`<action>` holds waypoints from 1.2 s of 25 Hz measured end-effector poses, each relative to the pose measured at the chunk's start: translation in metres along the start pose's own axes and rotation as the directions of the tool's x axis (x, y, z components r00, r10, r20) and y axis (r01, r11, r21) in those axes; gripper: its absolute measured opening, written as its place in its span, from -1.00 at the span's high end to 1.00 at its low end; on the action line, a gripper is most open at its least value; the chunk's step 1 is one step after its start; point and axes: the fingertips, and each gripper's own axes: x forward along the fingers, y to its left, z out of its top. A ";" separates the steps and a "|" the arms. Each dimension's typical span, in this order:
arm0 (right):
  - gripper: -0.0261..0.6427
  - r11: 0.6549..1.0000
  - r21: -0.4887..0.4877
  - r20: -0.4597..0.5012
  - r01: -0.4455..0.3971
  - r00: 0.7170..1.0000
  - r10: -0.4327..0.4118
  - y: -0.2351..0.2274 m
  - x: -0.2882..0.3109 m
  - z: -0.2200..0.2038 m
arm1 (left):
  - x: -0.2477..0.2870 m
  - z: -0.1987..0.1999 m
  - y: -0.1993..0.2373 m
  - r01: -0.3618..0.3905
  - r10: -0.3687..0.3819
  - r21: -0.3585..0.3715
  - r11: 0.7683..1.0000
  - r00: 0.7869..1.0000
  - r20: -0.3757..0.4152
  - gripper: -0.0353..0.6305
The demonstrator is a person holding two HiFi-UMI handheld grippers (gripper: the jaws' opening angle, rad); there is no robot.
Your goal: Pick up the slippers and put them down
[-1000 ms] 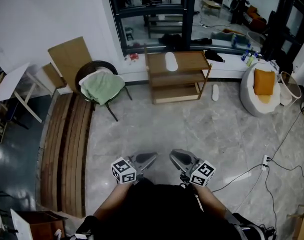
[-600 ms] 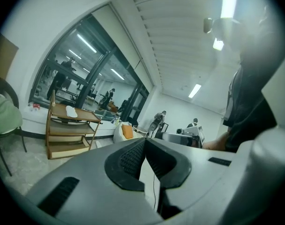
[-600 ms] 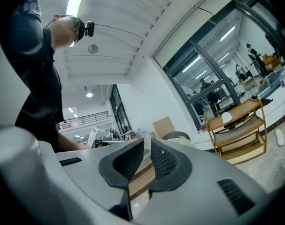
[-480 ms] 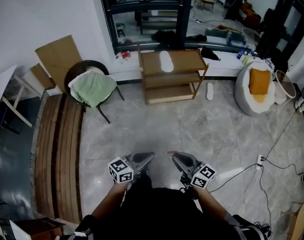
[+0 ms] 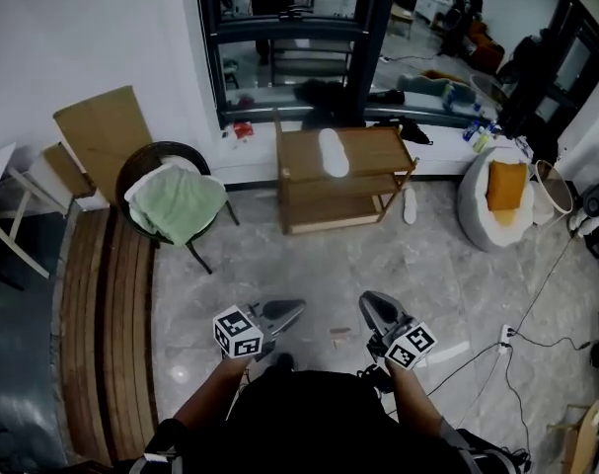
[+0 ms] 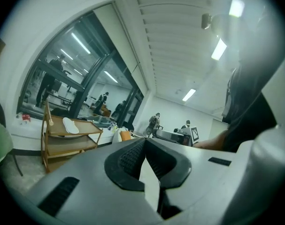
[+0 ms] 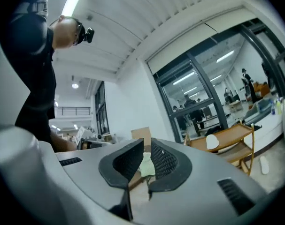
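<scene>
One white slipper (image 5: 333, 152) lies on top of the wooden shelf (image 5: 363, 171) by the window wall. A second white slipper (image 5: 409, 205) rests on the floor at the shelf's right leg. My left gripper (image 5: 297, 307) and right gripper (image 5: 368, 298) are held low in front of the body, well short of the shelf and pointing level toward it. The left gripper (image 6: 145, 140) is shut and empty, with the shelf-top slipper (image 6: 70, 125) far off to its left. The right gripper (image 7: 147, 142) is also shut with nothing held; both slippers (image 7: 212, 141) (image 7: 263, 165) show far to its right.
A round chair with a green cushion (image 5: 176, 200) stands left of the shelf, with cardboard (image 5: 97, 131) against the wall behind it. Wooden planks (image 5: 107, 334) lie along the left floor. A white beanbag (image 5: 496, 200) sits right. Cables (image 5: 496, 349) and a small wooden piece (image 5: 338, 336) lie on the floor.
The person has walked across the floor, carrying both grippers along. The right gripper has swung a little to the right. A small wooden piece has come into view between them.
</scene>
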 end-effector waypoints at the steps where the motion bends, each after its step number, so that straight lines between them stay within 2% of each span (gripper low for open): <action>1: 0.84 0.999 -0.035 -0.006 0.020 1.000 -0.020 -0.007 0.008 0.005 | 0.000 0.004 0.009 0.016 -0.016 0.009 1.000 1.000 -0.008 0.86; 4: 0.84 0.996 -0.068 0.007 0.059 0.998 -0.058 -0.027 0.030 0.022 | 0.005 0.016 0.039 0.035 -0.035 0.010 0.999 0.999 -0.018 0.86; 8: 0.84 0.997 -0.039 0.002 0.061 0.998 -0.061 -0.051 0.053 0.025 | 0.025 0.028 0.073 0.033 -0.033 -0.011 0.999 0.999 0.001 0.86; 12: 0.84 0.999 0.049 0.033 -0.005 0.999 0.003 -0.077 0.083 0.017 | 0.047 0.034 0.110 0.016 -0.016 -0.023 1.000 1.000 -0.016 0.86; 16: 0.84 0.996 0.046 -0.016 -0.081 0.997 0.081 -0.117 0.124 0.010 | 0.073 0.044 0.156 -0.036 0.035 -0.033 0.999 0.999 -0.027 0.86; 21: 0.84 0.975 0.099 0.004 -0.201 0.979 0.202 -0.177 0.170 0.038 | 0.123 0.078 0.212 -0.090 0.088 -0.035 0.995 0.995 -0.038 0.86; 25: 0.84 0.946 0.155 0.023 -0.284 0.959 0.284 -0.221 0.189 0.068 | 0.171 0.118 0.240 -0.109 0.109 0.000 0.994 0.994 -0.021 0.86; 30: 0.84 0.926 0.219 0.037 -0.307 0.951 0.307 -0.278 0.219 0.078 | 0.207 0.149 0.283 -0.150 0.150 -0.003 0.989 0.989 0.015 0.86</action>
